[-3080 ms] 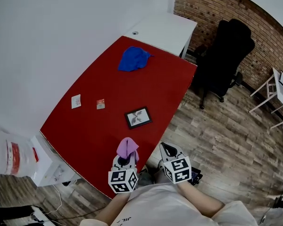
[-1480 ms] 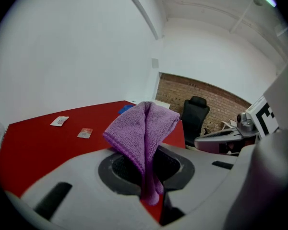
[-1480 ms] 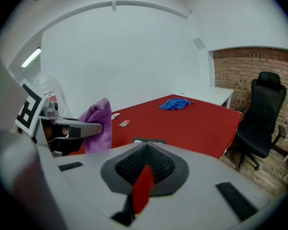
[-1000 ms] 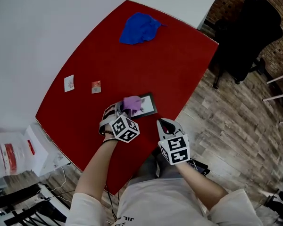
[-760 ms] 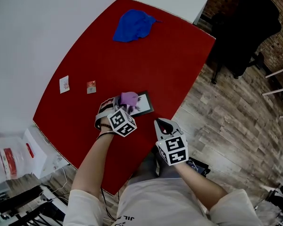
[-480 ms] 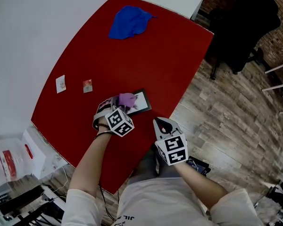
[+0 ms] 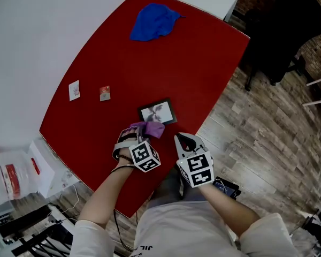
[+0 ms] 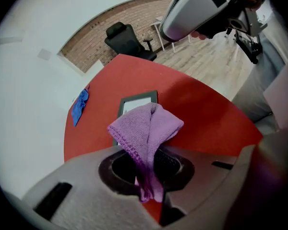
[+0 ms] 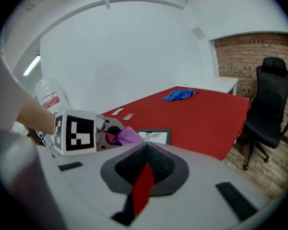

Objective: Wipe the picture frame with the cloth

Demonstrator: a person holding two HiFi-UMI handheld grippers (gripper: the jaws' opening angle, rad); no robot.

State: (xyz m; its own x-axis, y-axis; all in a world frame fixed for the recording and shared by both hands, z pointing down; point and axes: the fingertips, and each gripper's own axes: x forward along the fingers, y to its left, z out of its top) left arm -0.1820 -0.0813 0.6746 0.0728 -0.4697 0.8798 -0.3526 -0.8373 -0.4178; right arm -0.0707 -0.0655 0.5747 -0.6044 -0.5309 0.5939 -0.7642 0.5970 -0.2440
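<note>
Left gripper (image 7: 138, 137) clamped on purple cloth (image 7: 150, 128), just beside picture frame (image 7: 157, 112) on red table (image 7: 198, 63). Right gripper (image 7: 184, 140) jaws together, empty. Blue rag (image 7: 155, 21) and small cards (image 7: 74, 90) (image 7: 105, 93) lie well apart.

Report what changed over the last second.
The left gripper drew back toward the person, taking the purple cloth off the picture frame; the cloth is still clamped. The frame, the right gripper and the blue cloth stayed put.
</note>
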